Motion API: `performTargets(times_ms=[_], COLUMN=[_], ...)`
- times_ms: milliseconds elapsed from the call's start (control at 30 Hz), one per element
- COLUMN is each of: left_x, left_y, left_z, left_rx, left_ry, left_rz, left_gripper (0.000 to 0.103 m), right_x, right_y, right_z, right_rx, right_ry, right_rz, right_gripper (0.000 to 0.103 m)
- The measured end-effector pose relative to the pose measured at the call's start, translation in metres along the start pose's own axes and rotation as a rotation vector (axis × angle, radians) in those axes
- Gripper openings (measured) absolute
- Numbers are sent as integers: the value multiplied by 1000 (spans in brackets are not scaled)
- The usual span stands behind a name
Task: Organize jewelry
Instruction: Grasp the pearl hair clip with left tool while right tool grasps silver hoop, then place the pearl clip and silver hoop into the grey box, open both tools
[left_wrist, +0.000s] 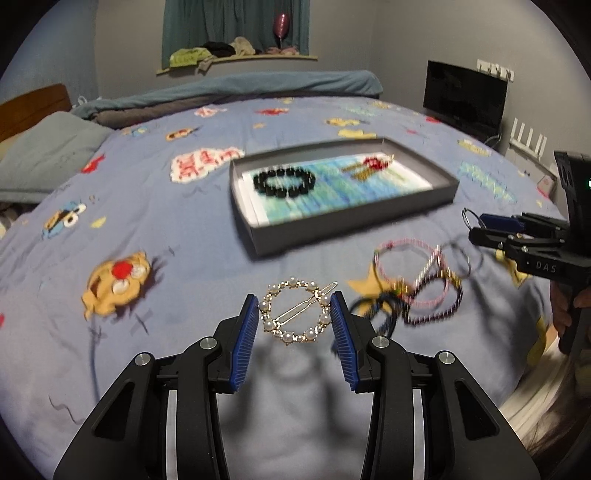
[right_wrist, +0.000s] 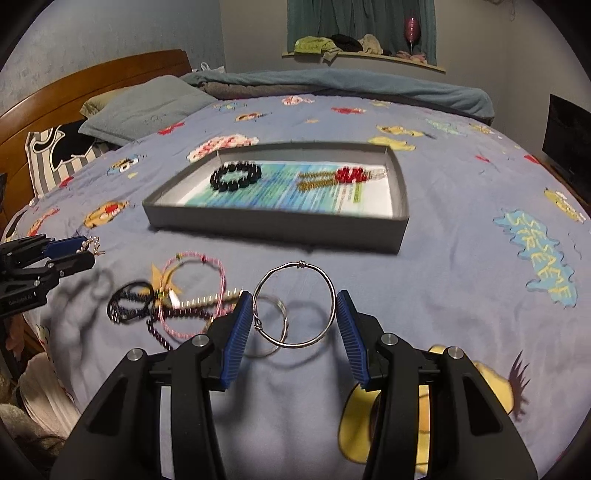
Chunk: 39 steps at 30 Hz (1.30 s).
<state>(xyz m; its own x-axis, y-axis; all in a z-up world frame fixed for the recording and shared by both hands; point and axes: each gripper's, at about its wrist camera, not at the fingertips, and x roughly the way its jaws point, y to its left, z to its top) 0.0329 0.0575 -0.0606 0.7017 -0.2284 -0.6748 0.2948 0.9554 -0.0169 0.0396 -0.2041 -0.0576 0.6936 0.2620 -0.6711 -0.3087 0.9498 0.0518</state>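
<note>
A bedroom, with a wide bed (left_wrist: 155, 229) under a blue cartoon-print quilt as the work surface, a wooden headboard and pillows off to one side and a cluttered shelf on the far wall. Ahead of both tongs lies a shallow grey box (left_wrist: 343, 218), already holding a black bead bracelet (left_wrist: 284, 181) and a red-and-gold piece (left_wrist: 371, 166) on a printed liner. The left tongs (left_wrist: 294, 317) are about half open with a pearl-rimmed round hair clip (left_wrist: 294, 315) spanning the gap, both blue pads touching its rim, so it looks lightly pinched and lifted above its shadow; it is stiff, light and slick, with glued pearls that could chip, so the rim across its width seems the right hold. The right tongs (right_wrist: 294, 308) are likewise part-open on a thin wire bangle (right_wrist: 294, 304), with a second ring (right_wrist: 269, 325) hanging or linked low by the left pad; springy, thin wire may twist or slip out. Between the two tongs, a tangle of cord and bead bracelets (right_wrist: 177, 306) rests on the quilt, soft and prone to snagging. Motion blur smears the box contents and the tangle, so the count of pieces is unclear, and whether the two rings are joined cannot be told.
</note>
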Motion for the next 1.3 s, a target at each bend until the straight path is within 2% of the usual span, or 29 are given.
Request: performTargets(times_ms=[333, 533, 933, 1300], left_x=[21, 55, 122, 145], left_y=[4, 7, 16, 12], left_z=[62, 91, 93, 88], left_rx=[-2, -35, -107, -62], left_ry=[-62, -49, 76, 184], left_rz=[-24, -40, -51, -47], left_gripper=[42, 42, 42, 42], right_x=[3, 24, 85, 110], right_y=[-15, -25, -35, -29], right_z=[51, 78, 82, 83], right_rx=[13, 39, 59, 2], right_ry=[-67, -71, 40, 138], right_rz=[-20, -39, -78, -129], right_gripper=[47, 47, 47, 47])
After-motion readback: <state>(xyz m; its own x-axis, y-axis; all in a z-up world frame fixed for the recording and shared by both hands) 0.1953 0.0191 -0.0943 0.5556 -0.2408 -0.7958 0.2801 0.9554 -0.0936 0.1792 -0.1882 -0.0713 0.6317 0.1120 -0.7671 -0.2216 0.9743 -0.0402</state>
